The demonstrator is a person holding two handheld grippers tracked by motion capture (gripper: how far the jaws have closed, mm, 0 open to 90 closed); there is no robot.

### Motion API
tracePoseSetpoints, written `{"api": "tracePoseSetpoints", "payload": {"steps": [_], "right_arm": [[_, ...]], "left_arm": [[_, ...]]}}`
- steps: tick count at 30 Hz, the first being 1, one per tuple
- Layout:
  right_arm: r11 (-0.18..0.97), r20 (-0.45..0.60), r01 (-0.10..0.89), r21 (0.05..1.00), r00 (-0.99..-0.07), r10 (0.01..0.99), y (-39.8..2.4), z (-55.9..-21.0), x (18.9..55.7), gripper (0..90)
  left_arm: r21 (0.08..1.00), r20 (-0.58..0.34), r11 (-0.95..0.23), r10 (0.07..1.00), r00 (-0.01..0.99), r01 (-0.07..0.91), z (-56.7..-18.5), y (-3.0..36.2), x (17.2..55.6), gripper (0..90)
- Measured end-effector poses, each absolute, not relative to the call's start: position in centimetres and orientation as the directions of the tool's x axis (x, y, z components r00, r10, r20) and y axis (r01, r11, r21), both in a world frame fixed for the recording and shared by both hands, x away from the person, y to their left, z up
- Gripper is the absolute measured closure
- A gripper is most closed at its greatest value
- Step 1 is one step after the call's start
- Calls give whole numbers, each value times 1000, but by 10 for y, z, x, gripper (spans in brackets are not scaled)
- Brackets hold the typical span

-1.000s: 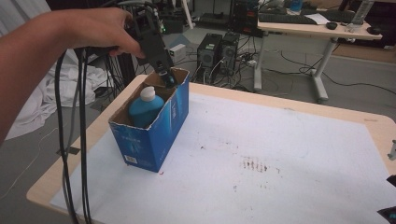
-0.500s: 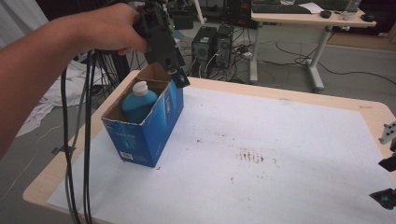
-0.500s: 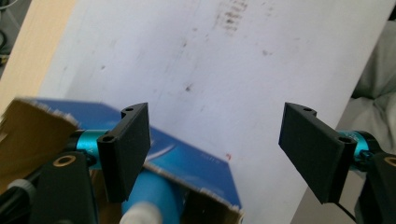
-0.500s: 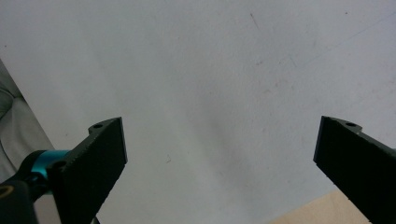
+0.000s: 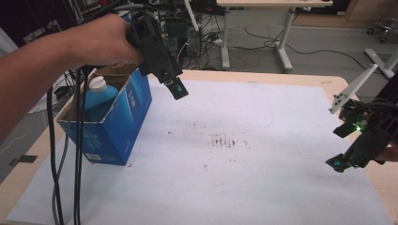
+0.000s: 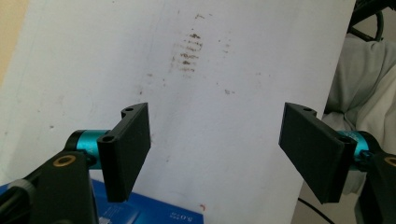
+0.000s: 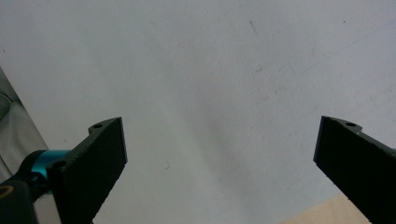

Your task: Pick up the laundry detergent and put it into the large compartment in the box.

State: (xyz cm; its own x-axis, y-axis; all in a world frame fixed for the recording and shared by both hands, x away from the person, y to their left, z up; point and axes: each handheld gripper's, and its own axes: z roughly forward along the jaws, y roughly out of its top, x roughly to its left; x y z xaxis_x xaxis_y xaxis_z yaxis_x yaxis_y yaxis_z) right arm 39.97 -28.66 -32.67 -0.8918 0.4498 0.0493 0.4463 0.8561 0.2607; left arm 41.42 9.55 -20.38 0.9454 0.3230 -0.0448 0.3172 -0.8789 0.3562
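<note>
Blue bottle (image 5: 96, 99) stood upright inside blue box (image 5: 123, 123), table's 9 o'clock. Left gripper (image 5: 177, 89) jaws parted, empty, above paper beside box. Right gripper (image 5: 346, 151) jaws wide, empty, 3 o'clock. Box best steadied by rim; bottle neck to be approached vertically.

Blue cardboard box (image 5: 112, 126) with pale print and a small white label low on its side. Inside, a blue bottle (image 5: 96, 101) with a white cap. White sheet (image 5: 244, 178) over a light wooden table (image 5: 286, 78), marked by a brown streaked smudge near the middle and scattered brown specks. Black left gripper (image 5: 176, 89) and black right gripper (image 5: 339, 163), each with teal accents and a green light. Black cables (image 5: 51, 140).
</note>
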Motion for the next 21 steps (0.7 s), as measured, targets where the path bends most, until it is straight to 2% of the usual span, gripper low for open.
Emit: {"api": "tracePoseSetpoints", "payload": {"steps": [2,4,6,9,16,21], "right_arm": [[857,48,444,262,-893,447,-286,-327,400,17],[857,48,442,264,-894,446,-286,-327,400,17],[857,49,441,265,-894,445,-287,-328,400,17],[855,53,447,263,-892,449,-287,-329,400,17],[857,57,441,266,-895,443,-287,-330,399,17],[859,57,435,271,-898,437,-286,-331,398,17]], "left_arm": [[339,-26,-887,326,945,315,-208,88,414,85],[344,-18,-890,312,950,299,-211,82,415,79],[340,-5,-893,311,950,294,-215,77,415,16],[331,18,-898,313,950,289,-221,71,415,16],[315,-6,-909,286,958,273,-235,58,415,17],[303,21,-901,332,943,310,-248,49,417,17]]}}
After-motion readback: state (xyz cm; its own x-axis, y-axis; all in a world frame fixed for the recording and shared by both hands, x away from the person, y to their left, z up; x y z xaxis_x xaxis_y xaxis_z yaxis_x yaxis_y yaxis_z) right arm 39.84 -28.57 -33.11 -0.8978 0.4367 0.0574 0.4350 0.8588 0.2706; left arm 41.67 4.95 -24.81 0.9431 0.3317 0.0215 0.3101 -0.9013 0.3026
